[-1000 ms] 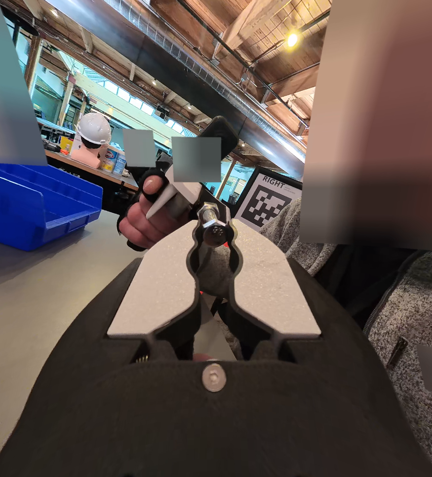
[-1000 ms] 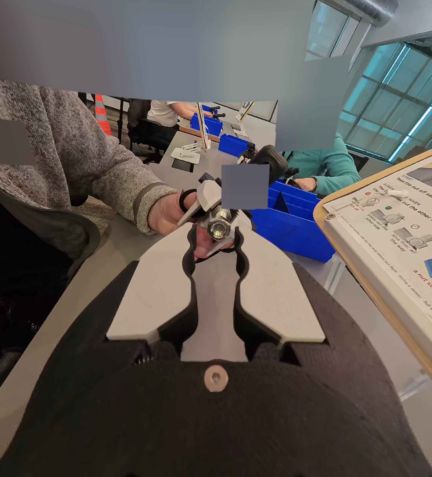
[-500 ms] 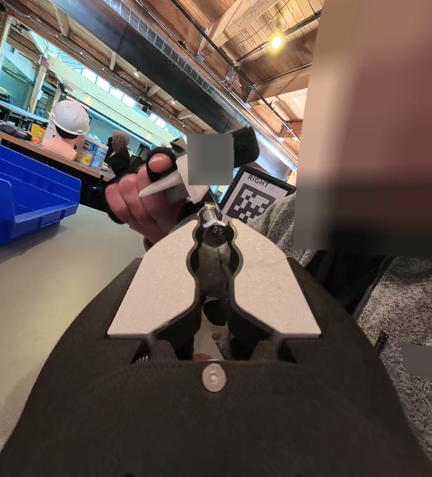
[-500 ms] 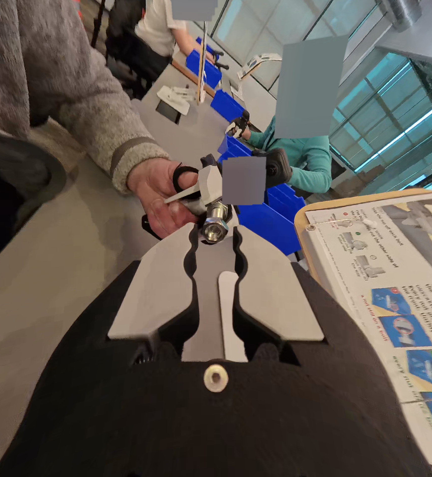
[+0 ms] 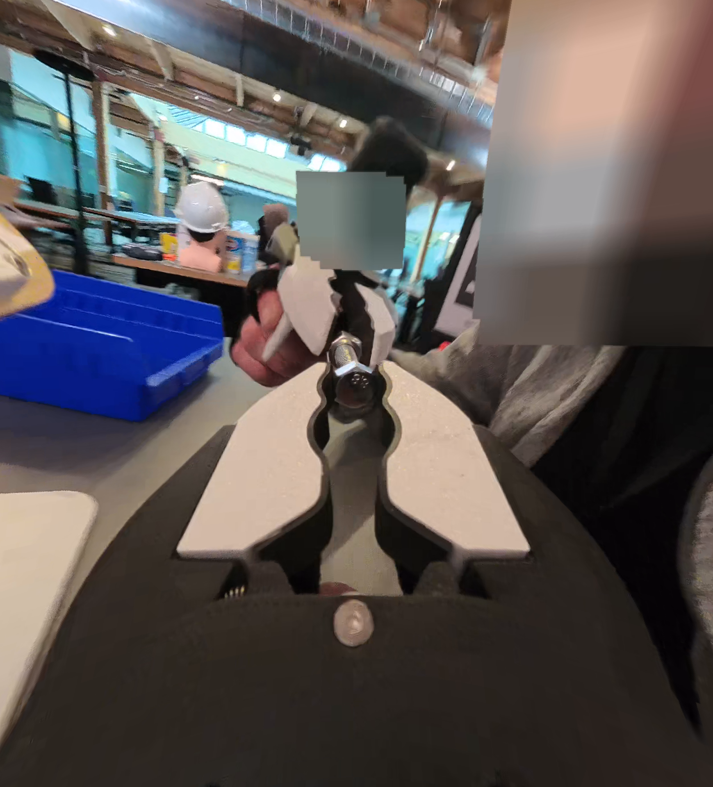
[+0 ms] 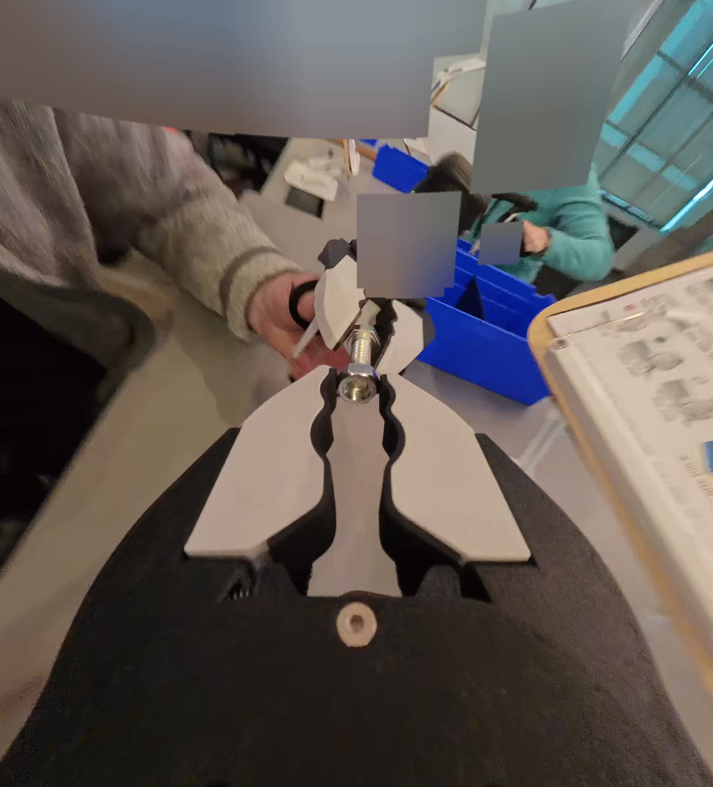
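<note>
A silver threaded steel bolt (image 5: 352,377) spans both tools above the grey table (image 5: 69,447): the left gripper (image 5: 352,385) pinches its hex head, the right gripper (image 6: 356,388) its nut (image 6: 359,388). Blue plastic bin (image 5: 90,340) far left.

It was a large workshop hall: exposed timber ceiling beams (image 5: 201,76), long grey worktables (image 6: 201,404) carrying blue plastic parts bins (image 5: 90,340), a white hard hat (image 5: 201,206) on a far bench, tall gridded windows (image 6: 678,127), and other seated workers.
</note>
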